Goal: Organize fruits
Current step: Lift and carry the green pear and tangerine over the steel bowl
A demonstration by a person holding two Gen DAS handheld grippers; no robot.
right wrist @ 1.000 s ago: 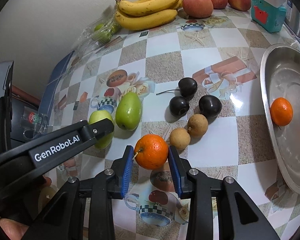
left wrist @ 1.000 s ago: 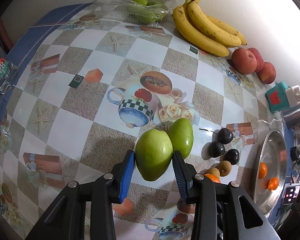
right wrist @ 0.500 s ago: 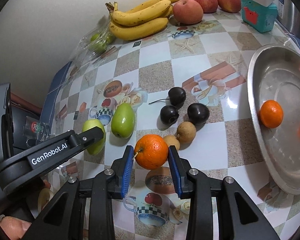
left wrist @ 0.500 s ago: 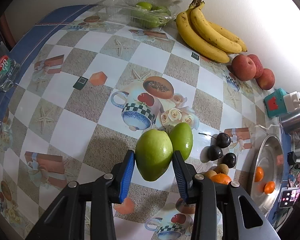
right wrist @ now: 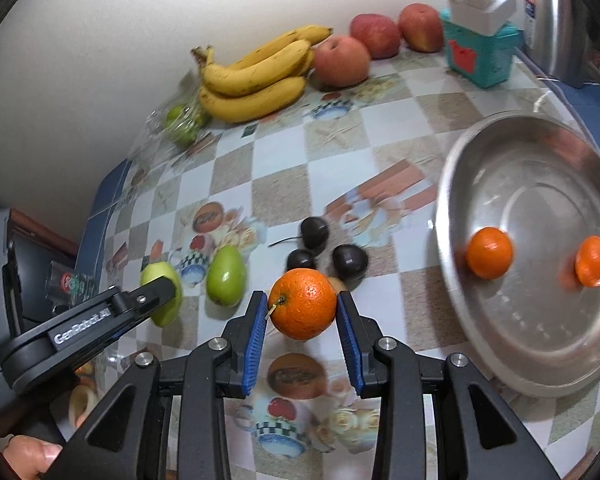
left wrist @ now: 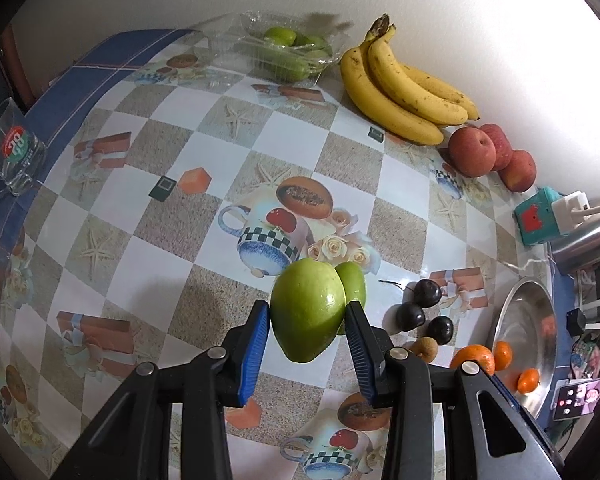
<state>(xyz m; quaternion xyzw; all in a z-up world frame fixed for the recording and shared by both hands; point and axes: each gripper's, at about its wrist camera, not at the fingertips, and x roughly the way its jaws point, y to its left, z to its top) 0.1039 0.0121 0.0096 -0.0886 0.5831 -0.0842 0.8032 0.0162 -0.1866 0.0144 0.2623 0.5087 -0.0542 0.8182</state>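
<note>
My left gripper point(left wrist: 307, 320) is shut on a green fruit point(left wrist: 307, 316) and holds it above the table; it also shows in the right wrist view point(right wrist: 162, 296). A second green fruit point(left wrist: 354, 288) lies just behind it on the table point(left wrist: 172, 248). My right gripper point(right wrist: 302, 312) is shut on an orange point(right wrist: 302, 309), lifted above the table, left of a steel plate point(right wrist: 500, 352). The plate holds two small oranges point(right wrist: 489, 253) point(right wrist: 591, 261). Three dark plums point(right wrist: 350, 262) and small brown fruits point(left wrist: 424, 349) lie between.
Bananas point(left wrist: 404, 92), three red apples point(left wrist: 472, 151) and a clear box of green fruit point(left wrist: 288, 54) line the back wall. A teal box with a white plug point(right wrist: 480, 52) and a steel kettle point(left wrist: 584, 246) stand at the right. A glass point(left wrist: 14, 152) stands at the left edge.
Both grippers have risen with their fruit. The right gripper has swung toward the steel plate, which now shows both small oranges.
</note>
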